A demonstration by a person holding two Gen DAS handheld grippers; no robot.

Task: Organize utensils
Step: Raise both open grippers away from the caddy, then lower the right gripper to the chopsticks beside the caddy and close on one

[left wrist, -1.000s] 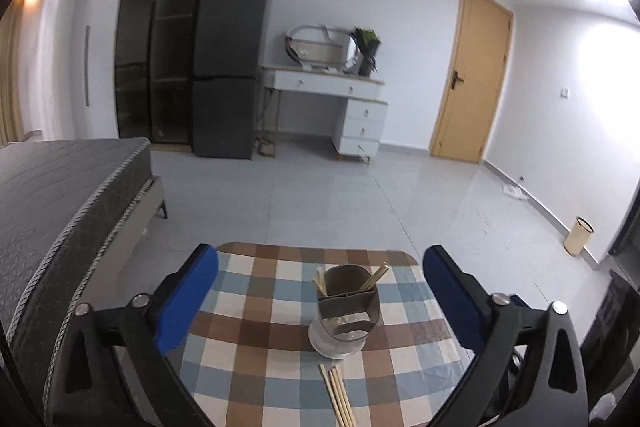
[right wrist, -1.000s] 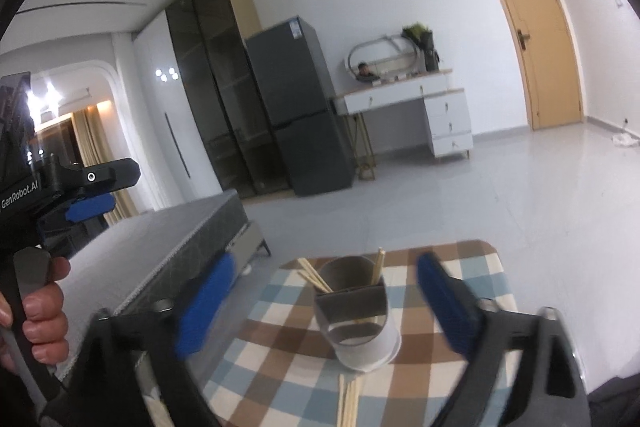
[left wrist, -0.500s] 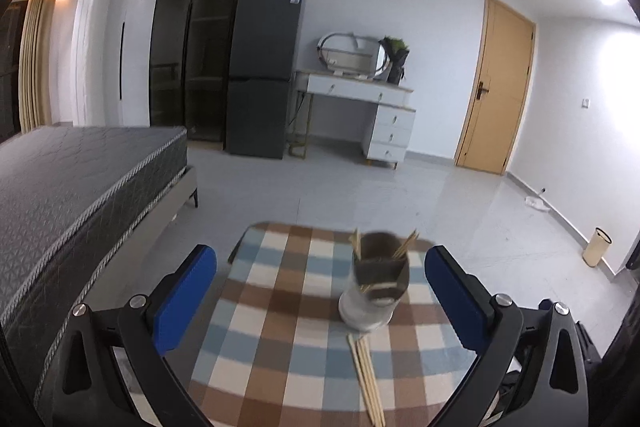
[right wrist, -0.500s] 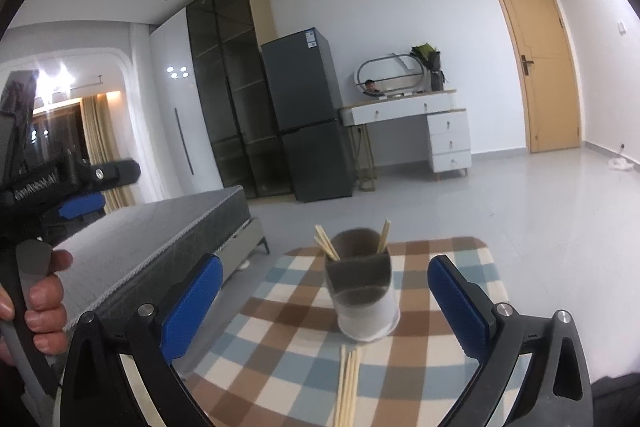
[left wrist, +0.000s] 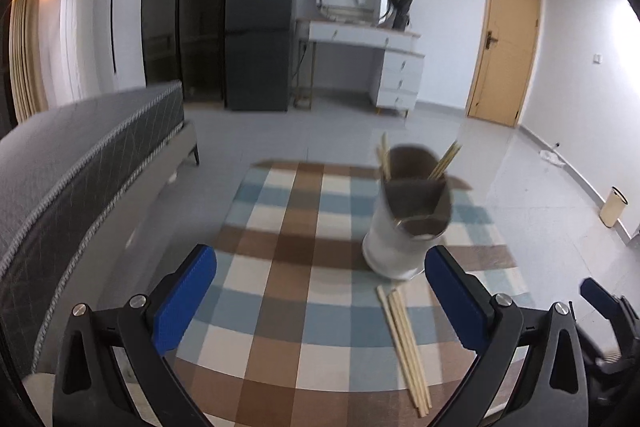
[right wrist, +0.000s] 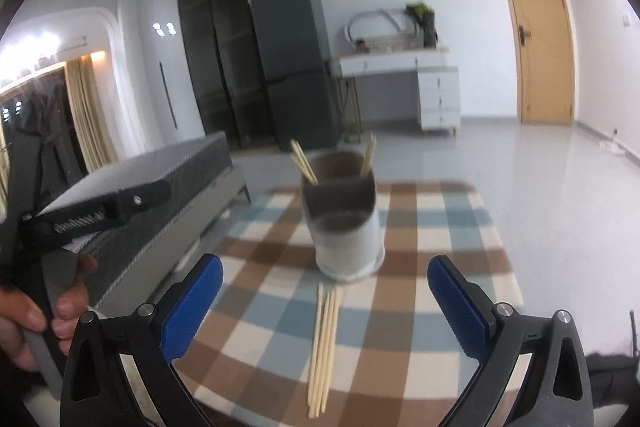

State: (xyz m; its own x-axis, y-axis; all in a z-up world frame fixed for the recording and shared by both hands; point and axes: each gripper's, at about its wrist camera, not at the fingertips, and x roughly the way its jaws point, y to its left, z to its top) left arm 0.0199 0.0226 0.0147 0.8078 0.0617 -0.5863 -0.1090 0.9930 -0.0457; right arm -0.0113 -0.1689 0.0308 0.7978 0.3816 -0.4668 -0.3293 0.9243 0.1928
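Checkered cloth (left wrist: 280,267) in brown, blue and cream is covering the little table, and the holder (left wrist: 408,223) is sitting on it with a few chopsticks poking out the top. More chopsticks (left wrist: 404,343) are lying loose just in front of the holder. Behind the holder a fridge (left wrist: 260,39) and white desk (left wrist: 360,59) are lining the wall. Both grippers, left gripper (left wrist: 320,303) and right gripper (right wrist: 324,307), are hanging wide open, empty. Compared to a second ago, the cameras are sitting closer, so the holder is looking bigger.
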